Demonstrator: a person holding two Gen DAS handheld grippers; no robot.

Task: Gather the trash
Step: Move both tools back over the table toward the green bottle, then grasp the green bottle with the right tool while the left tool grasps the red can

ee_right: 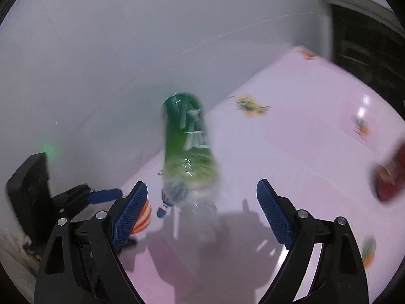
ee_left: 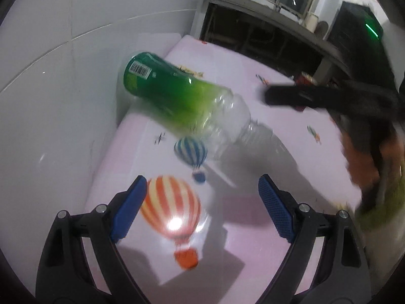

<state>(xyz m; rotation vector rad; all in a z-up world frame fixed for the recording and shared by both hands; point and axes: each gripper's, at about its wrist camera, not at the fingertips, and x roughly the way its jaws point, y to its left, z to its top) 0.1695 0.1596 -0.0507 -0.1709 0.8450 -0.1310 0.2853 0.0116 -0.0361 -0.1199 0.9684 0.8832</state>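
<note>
Green plastic bottle [ee_left: 177, 101] [ee_right: 189, 147]: lies on its side on the table [ee_left: 278, 116] [ee_right: 291, 139], near the white wall [ee_left: 63, 63]. Label end w/ barcode points toward the wall; clear neck end points toward the table's middle. Cap not discernible. Right wrist view is motion-blurred; bottle shows there just ahead of the jaws, not between them.

Table covering: pink cloth w/ hot-air-balloon print; orange-striped balloon [ee_left: 172, 207] sits between the left jaws, blue-striped balloon [ee_left: 191, 152] beside the bottle neck.

Left gripper [ee_left: 202, 202] [ee_right: 103, 196]: jaws wide apart, nothing held; bottle lies well ahead of the pads.

Right gripper [ee_right: 202, 207] [ee_left: 283, 96]: jaws wide apart, nothing held. In left wrist view it appears as a dark blurred bar approx. right of the bottle, apart from it.

Red item [ee_right: 389, 177]: blurred, at right edge of table; type cannot be told.
</note>
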